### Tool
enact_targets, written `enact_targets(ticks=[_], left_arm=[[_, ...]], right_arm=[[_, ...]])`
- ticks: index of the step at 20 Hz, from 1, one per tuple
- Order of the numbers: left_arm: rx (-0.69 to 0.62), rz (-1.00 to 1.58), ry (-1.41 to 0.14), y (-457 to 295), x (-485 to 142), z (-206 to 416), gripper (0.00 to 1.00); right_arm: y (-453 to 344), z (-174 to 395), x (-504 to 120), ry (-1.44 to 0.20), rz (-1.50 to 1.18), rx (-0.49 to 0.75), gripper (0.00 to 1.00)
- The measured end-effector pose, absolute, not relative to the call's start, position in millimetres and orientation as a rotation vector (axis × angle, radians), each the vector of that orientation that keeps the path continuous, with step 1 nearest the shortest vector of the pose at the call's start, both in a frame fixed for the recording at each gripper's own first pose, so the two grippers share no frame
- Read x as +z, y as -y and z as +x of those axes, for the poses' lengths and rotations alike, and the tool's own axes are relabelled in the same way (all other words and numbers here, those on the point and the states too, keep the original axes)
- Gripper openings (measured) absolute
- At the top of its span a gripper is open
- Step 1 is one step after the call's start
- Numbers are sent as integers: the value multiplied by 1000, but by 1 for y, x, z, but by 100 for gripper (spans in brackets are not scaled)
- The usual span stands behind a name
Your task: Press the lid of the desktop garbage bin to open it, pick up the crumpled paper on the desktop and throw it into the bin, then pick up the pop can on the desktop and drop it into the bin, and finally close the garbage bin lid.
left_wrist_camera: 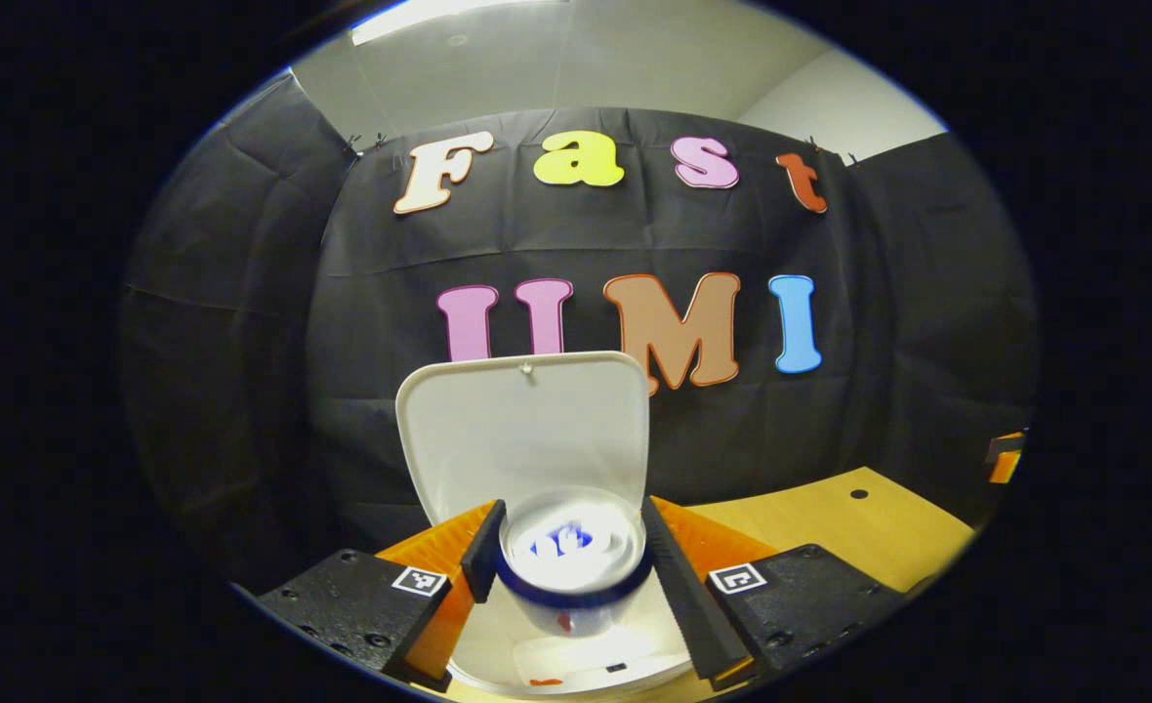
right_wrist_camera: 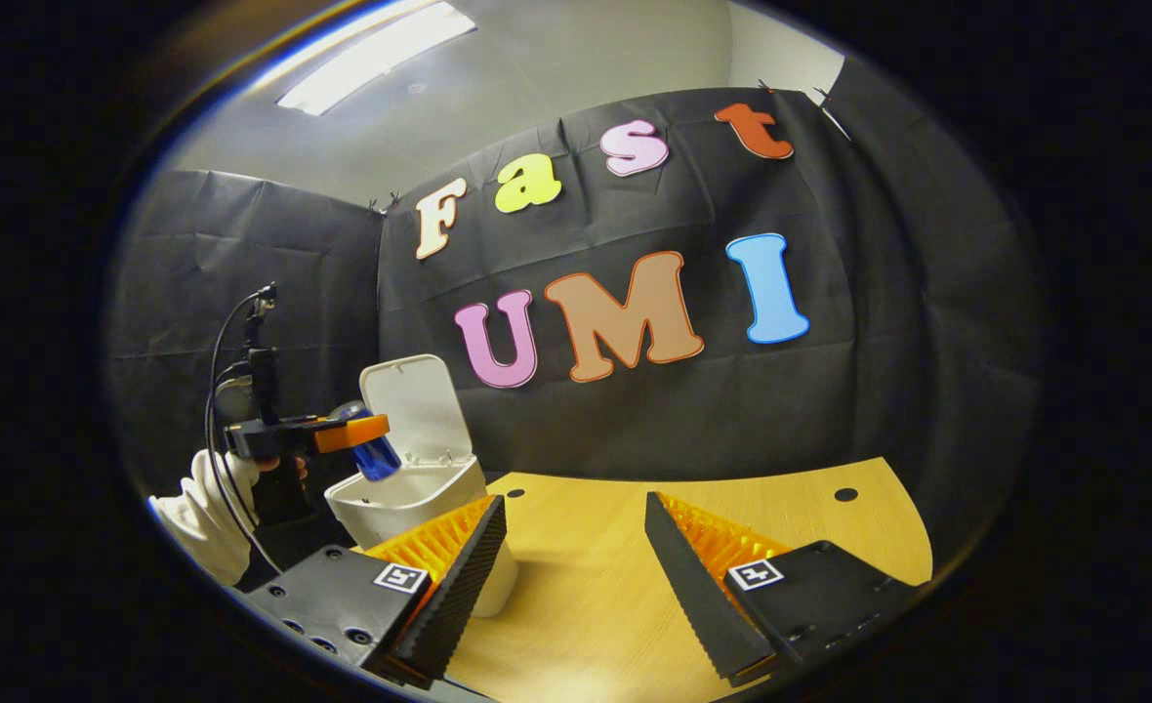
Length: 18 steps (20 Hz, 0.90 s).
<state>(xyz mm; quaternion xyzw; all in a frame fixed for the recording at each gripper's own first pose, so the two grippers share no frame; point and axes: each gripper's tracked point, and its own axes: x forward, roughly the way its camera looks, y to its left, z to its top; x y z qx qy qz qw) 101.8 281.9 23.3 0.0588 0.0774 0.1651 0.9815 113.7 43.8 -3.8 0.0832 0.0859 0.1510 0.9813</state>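
Observation:
My left gripper (left_wrist_camera: 571, 508) is shut on the pop can (left_wrist_camera: 568, 552), a blue can with a pale end that looks blurred here. It hangs tilted over the open mouth of the white garbage bin (left_wrist_camera: 498, 674). The bin's lid (left_wrist_camera: 527, 430) stands upright behind the can. Something white, perhaps the crumpled paper (left_wrist_camera: 581, 652), lies inside the bin. In the right gripper view, a gloved hand (right_wrist_camera: 207, 508) holds the left gripper (right_wrist_camera: 342, 434) with the can (right_wrist_camera: 375, 457) above the bin (right_wrist_camera: 410, 503) and its raised lid (right_wrist_camera: 418, 405). My right gripper (right_wrist_camera: 576, 500) stands open above the wooden desktop (right_wrist_camera: 596, 586), to the right of the bin.
The desktop (left_wrist_camera: 830, 527) runs to the right of the bin and has small dark holes (right_wrist_camera: 845, 494) near its back edge. Black cloth walls close off the back and sides. A cable (right_wrist_camera: 220, 391) loops above the left gripper.

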Motion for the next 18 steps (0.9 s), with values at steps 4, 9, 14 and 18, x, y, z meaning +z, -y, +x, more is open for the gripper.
enact_targets(ticks=[4, 9, 14, 18], left_arm=[[349, 81, -139, -288, 24, 103, 94], [387, 96, -56, -299, 57, 108, 91], [413, 65, 7, -314, 99, 118, 93], [417, 69, 20, -326, 133, 139, 91]], right_arm=[[-53, 111, -3, -181, 151, 317, 95], [-52, 113, -6, -193, 143, 315, 95], [-43, 115, -6, -190, 155, 292, 95], [-37, 112, -12, -200, 143, 276, 95]])
